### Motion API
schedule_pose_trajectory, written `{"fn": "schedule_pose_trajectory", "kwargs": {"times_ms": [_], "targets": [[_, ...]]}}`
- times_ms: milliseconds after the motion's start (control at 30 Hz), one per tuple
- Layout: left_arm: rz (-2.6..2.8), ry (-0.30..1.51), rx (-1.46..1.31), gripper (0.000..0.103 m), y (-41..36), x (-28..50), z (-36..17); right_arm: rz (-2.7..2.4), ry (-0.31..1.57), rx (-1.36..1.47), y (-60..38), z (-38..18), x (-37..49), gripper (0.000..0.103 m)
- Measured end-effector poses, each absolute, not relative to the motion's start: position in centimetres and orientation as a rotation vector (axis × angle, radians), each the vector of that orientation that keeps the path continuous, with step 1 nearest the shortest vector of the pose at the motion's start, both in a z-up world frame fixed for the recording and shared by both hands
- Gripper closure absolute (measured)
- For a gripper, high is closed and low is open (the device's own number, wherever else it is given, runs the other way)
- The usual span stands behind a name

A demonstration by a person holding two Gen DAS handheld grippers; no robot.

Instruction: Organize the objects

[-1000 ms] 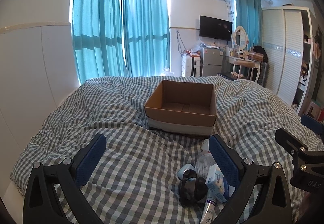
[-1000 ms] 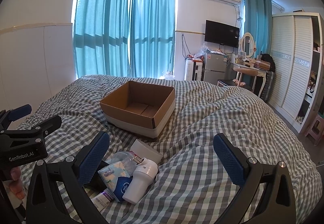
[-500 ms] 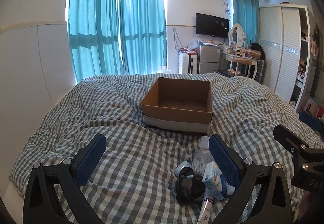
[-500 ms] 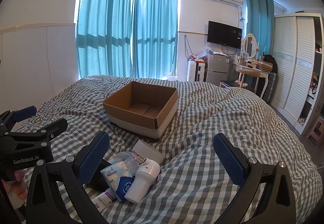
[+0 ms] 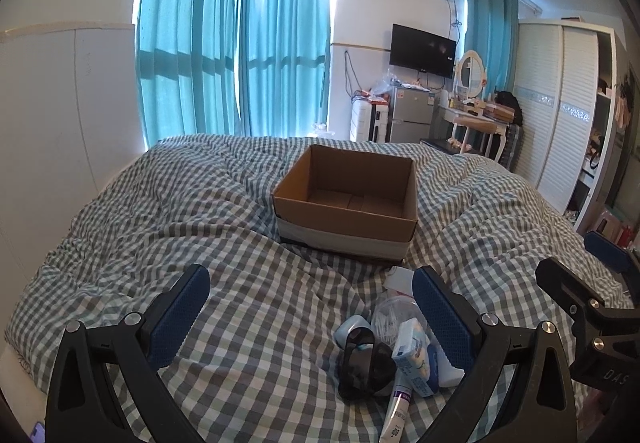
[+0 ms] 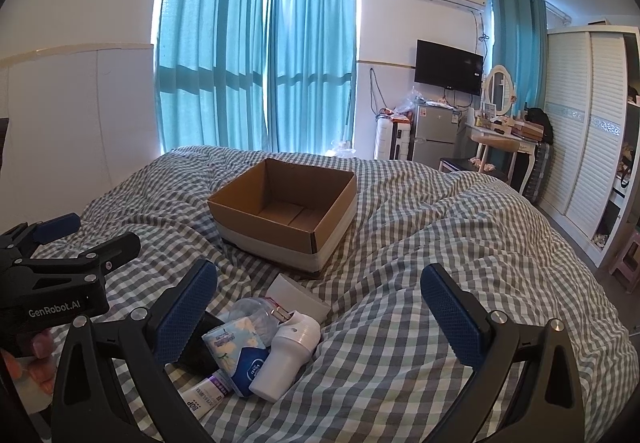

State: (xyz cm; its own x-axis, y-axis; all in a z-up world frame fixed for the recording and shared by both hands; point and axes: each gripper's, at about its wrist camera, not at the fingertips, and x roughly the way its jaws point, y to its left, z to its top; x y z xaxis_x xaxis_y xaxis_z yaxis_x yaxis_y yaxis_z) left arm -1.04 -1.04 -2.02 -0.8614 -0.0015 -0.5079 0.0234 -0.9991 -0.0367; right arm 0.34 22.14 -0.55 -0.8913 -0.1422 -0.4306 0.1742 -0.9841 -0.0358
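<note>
An open, empty cardboard box [image 5: 348,203] stands in the middle of the checked bed [image 5: 224,295]; it also shows in the right wrist view [image 6: 280,215]. In front of it lies a pile of small items: a black pouch [image 5: 362,367], a blue-white tissue pack [image 5: 414,351] [image 6: 236,347], a white tube [image 5: 396,411] [image 6: 202,397], a clear plastic tub [image 5: 390,317], a white bottle [image 6: 286,353] and a white card [image 6: 298,295]. My left gripper [image 5: 312,317] is open and empty above the bedding, left of the pile. My right gripper [image 6: 320,313] is open and empty, with the pile by its left finger.
Teal curtains [image 5: 236,59], a wall TV [image 5: 423,50], a small fridge [image 5: 410,115], a vanity desk [image 5: 476,123] and a white wardrobe [image 5: 560,115] stand beyond the bed. A white wall panel [image 5: 60,115] runs along the left side.
Both grippers have risen and tipped slightly, so the box and pile sit a little lower and left in view. Nothing was taken hold of; both stay open.
</note>
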Motion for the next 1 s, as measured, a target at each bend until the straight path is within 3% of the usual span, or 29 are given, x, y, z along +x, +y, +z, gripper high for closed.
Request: {"fn": "schedule_pose_trajectory", "kwargs": {"times_ms": [667, 767, 833, 900, 1000], "targets": [[-2.962, -0.008, 1.206, 0.0, 1.0, -5.3, -9.4, -2.78, 0.12, 0.946, 22.4, -6.2, -3.8, 0.008], [-2.941, -0.022, 1.295, 0.0, 1.3, -6.1, -11.1, -2.764, 0.12, 0.996, 22.6, -7.3, -4.7, 0.014], [-2.939, -0.018, 1.314, 0.003, 1.2, -6.3, -11.7, -2.751, 0.115, 1.024, 22.7, -8.1, -5.3, 0.016], [-2.934, -0.028, 1.36, 0.019, 1.2, -6.4, -12.2, -2.736, 0.116, 1.051, 22.7, -8.8, -5.9, 0.019], [-2.955, -0.052, 1.41, 0.029, 1.2, -6.3, -13.1, -2.704, 0.119, 1.093, 22.4, -9.6, -6.6, 0.022]]}}
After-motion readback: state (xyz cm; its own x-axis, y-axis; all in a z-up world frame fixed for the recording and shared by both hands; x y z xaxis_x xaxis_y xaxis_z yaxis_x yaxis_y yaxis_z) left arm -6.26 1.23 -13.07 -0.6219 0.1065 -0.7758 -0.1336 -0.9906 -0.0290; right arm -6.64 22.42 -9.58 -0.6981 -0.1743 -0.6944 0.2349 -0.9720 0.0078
